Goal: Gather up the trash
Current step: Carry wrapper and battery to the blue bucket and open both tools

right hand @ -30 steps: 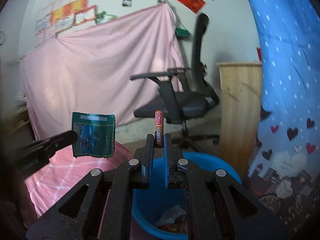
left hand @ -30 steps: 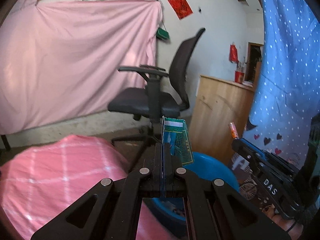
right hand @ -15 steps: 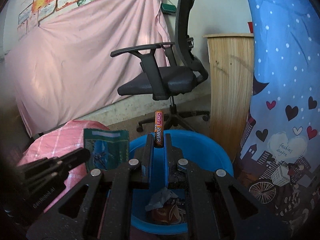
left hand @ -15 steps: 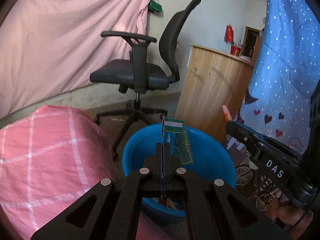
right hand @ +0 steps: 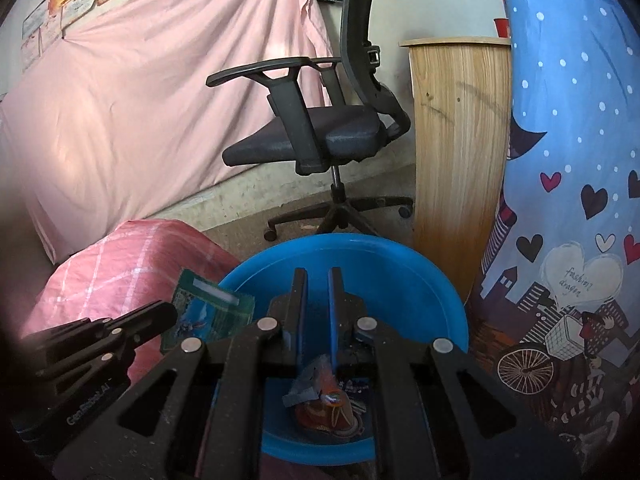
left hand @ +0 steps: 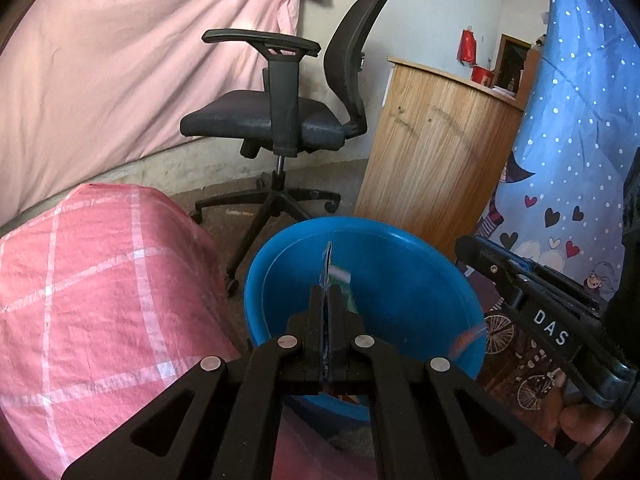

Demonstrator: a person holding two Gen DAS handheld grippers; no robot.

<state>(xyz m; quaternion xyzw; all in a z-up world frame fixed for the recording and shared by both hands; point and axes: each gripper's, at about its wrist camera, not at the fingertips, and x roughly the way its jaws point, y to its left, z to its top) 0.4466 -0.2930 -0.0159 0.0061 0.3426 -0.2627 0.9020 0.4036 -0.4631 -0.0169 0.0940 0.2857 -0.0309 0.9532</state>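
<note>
Pink sheet on wall, black office chair, wooden cabinet, blue curtain.

Two wrist-mounted fisheye cameras looked forward and downward along their own gripper fingers, close above a blue basin. Both views shared the basin, a black office chair, a wooden cabinet and pink drape; each caught the other gripper at its edge.

Soft daylight, fisheye-warped, dark-vignetted edges
</note>
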